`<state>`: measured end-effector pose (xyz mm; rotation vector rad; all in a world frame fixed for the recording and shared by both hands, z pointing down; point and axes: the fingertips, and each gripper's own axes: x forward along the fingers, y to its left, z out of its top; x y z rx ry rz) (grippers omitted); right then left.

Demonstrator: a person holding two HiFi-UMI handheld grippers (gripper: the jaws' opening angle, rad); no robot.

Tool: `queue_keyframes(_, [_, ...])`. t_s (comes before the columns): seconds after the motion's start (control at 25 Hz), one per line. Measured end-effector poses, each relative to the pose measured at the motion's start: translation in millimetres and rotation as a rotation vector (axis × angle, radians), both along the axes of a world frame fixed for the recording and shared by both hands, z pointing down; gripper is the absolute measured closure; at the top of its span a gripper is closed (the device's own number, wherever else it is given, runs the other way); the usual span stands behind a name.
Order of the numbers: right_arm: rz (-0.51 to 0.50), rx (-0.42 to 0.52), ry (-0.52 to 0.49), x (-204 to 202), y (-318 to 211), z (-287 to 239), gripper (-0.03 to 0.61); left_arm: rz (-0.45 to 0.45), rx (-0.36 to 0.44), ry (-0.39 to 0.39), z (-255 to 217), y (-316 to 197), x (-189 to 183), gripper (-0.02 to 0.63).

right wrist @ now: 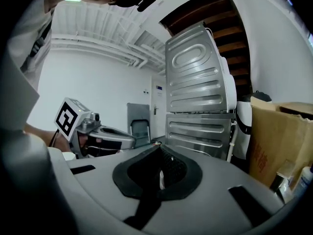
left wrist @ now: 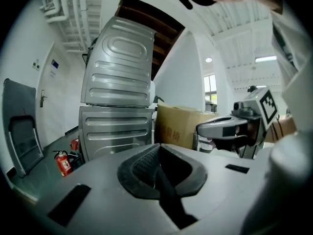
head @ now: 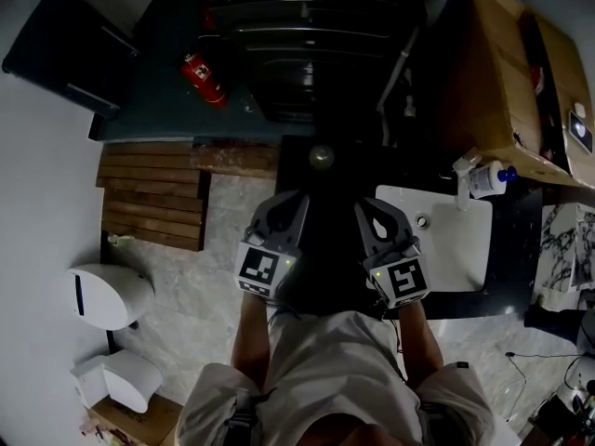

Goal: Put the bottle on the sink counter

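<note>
One white plastic bottle with a blue cap point(head: 488, 177) lies on its side at the far right corner of the white rectangular sink basin point(head: 465, 249). It is just beside a white pump dispenser point(head: 462, 170) and close to the edge of a brown cardboard box point(head: 502, 91). Whether it rests on the dark desk point(head: 516, 258) or on the box cannot be told. Near and left of it, well apart, the two claws are held side by side. The left claw point(head: 290, 203) has its jaws pressed together on nothing, and so does the right claw point(head: 372, 207). Far to the left lies a red fire extinguisher point(head: 204, 77).
</note>
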<state>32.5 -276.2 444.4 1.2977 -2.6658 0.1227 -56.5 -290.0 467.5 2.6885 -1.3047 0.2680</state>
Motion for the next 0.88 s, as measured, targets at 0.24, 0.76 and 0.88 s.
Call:
queue_keyframes(0.24, [-0.025, 0.010, -0.002, -0.3, 20.0, -12.2, 0.583, -0.006, 0.028, 0.036, -24.6, 21.4, 4.6, 0.611])
queue_keyframes(0.76, [-0.033, -0.007, -0.012, 0.1, 36.7, -7.6, 0.583, -0.009, 0.031, 0.014, -27.6, 41.2, 12.0, 0.611])
queue_keyframes(0.88, [-0.044, -0.001, -0.012, -1.0, 38.6, -7.8, 0.583, -0.011, 0.031, 0.005, -26.1, 42.5, 13.0, 0.611])
